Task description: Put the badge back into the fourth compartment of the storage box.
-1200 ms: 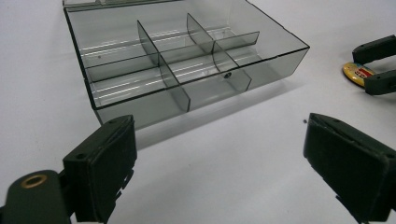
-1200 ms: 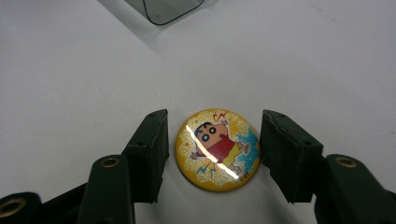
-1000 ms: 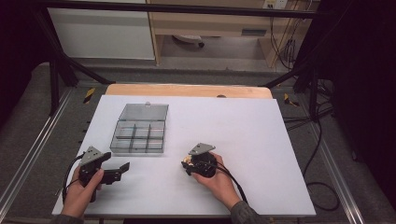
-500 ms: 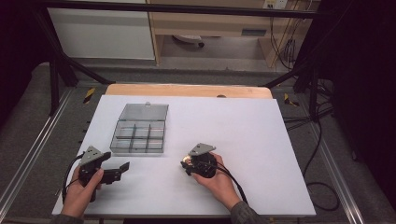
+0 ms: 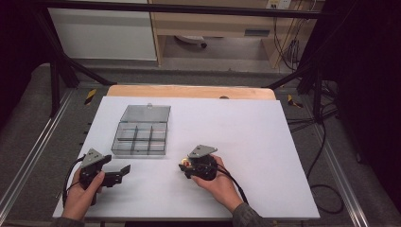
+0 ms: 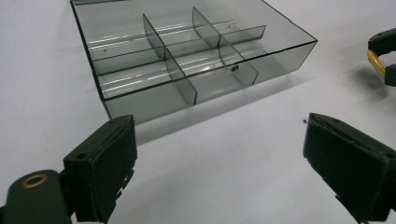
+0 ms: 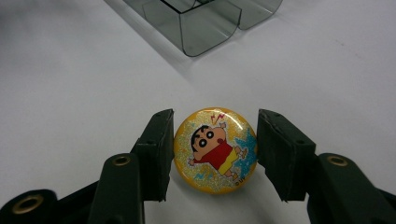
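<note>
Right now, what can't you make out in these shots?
- Round yellow cartoon badge: too small in the high view; its back is hidden in the right gripper view.
- Smoky clear plastic compartment box: far corner cut by the left gripper view's top edge.
- Right gripper: the person's hand covers its body in the high view.

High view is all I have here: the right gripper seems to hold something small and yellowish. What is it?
Observer: A round yellow badge with a cartoon child, clamped edge to edge by the right gripper.
Operator: And the left gripper?
Observer: The left gripper stands wide open with nothing between its jaws, aimed at the box.
Operator: Anything in that box?
Observer: No, the compartments look empty.
</note>
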`<state>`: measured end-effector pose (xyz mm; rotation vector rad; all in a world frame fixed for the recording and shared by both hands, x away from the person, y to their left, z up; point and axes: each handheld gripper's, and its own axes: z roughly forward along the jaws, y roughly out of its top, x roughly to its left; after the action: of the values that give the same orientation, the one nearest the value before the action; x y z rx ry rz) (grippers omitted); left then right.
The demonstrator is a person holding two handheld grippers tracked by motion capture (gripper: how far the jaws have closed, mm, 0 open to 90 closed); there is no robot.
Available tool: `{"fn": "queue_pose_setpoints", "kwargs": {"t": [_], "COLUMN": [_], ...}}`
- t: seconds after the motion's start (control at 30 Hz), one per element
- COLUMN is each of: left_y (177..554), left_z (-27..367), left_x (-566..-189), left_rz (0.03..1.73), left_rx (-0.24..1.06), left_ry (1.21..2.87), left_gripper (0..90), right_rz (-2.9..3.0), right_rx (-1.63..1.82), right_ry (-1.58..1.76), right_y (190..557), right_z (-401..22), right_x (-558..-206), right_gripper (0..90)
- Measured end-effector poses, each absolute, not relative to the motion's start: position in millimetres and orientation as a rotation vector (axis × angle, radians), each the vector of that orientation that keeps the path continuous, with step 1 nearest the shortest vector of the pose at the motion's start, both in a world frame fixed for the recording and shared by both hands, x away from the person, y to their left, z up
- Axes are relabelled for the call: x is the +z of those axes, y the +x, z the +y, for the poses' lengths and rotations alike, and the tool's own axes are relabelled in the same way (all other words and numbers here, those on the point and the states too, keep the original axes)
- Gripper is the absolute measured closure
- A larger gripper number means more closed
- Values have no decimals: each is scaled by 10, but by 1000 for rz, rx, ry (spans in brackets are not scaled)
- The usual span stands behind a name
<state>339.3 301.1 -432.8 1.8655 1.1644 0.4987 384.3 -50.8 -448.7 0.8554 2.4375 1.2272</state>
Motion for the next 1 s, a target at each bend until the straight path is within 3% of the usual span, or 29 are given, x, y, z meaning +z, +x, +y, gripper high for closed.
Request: {"fn": "queue_pose_setpoints", "kwargs": {"t": [1.0], "left_y": [3374], "left_z": [3019], "left_x": [-4344], "left_rz": [1174], "left_rx": [495], "left_ry": [1881], "left_gripper": [87], "right_rz": [2437], "right_rx": [1364], "right_ry": [784], "right_y": [4264], "right_z": [319], "right_x": [-3958], "right_gripper": [477]}}
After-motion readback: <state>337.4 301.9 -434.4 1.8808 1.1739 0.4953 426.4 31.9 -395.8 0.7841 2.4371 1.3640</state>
